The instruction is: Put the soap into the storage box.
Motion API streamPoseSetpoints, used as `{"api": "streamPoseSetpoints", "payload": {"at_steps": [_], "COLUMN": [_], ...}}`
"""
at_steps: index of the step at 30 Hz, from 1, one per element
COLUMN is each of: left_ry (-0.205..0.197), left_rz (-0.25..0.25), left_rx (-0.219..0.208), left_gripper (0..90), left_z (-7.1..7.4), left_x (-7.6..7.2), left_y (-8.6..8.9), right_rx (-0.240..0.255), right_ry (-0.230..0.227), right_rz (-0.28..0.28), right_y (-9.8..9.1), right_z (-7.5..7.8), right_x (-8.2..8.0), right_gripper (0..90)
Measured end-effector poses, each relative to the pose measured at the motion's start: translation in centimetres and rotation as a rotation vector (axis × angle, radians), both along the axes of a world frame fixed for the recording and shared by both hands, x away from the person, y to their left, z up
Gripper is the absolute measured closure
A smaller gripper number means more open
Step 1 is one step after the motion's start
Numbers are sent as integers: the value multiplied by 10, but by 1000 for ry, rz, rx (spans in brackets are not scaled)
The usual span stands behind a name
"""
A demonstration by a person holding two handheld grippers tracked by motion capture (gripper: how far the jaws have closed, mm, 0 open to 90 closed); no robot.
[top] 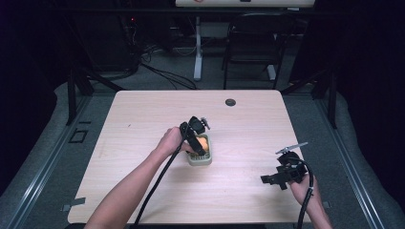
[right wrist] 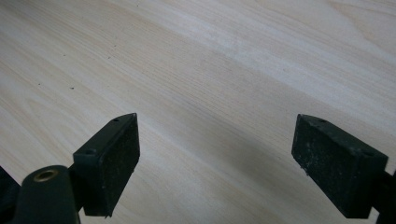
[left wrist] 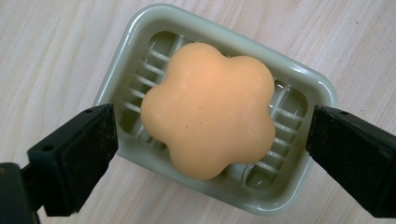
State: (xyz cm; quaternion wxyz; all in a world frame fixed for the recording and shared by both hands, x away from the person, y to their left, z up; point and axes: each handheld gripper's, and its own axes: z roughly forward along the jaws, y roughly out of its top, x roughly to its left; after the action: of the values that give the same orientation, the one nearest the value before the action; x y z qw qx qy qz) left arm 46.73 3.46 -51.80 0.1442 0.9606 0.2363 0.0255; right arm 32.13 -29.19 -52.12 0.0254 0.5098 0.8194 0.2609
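soap (left wrist: 208, 111): lying in dish (left wrist: 122, 70), mid-table (top: 143, 109)
my left tool (left wrist: 208, 154): wide open, straddling soap, no contact
my right tool (right wrist: 217, 163): wide open, empty

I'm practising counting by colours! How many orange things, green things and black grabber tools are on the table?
Orange: 1, the flower-shaped soap.
Pale green: 1, the soap dish that the soap lies in.
Black: 2, the left gripper with jaws open on either side of the dish, and the right gripper, open over bare table.
Total: 4.
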Motion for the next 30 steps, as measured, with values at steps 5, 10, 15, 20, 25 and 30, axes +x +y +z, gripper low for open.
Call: {"api": "streamPoseSetpoints", "payload": {"at_steps": [5,10,15,20,25,30], "left_ry": [3,0,-4,-9,-18,-21], "left_rz": [11,22,40,58,83,103], "left_rx": [1,-8,-16,-16,-24,-26], "left_gripper": [6,2,1,1,1,1], "left_z": [8,16,25,29,35,40], "left_x": [-2,-7,-15,-22,-34,-44], "left_y": [7,16,27,39,55,72], "right_rx": [1,2,1,2,1,5], "right_ry": [-3,-1,0,1,1,-5], "right_rz": [-1,0,1,0,-1,-3], "right_y": [0,0,1,1,0,0], "right_z": [0,0,0,0,0,1], "right_x": [0,0,0,0,0,-1], "right_gripper": [150,150,150,150,150,150]}}
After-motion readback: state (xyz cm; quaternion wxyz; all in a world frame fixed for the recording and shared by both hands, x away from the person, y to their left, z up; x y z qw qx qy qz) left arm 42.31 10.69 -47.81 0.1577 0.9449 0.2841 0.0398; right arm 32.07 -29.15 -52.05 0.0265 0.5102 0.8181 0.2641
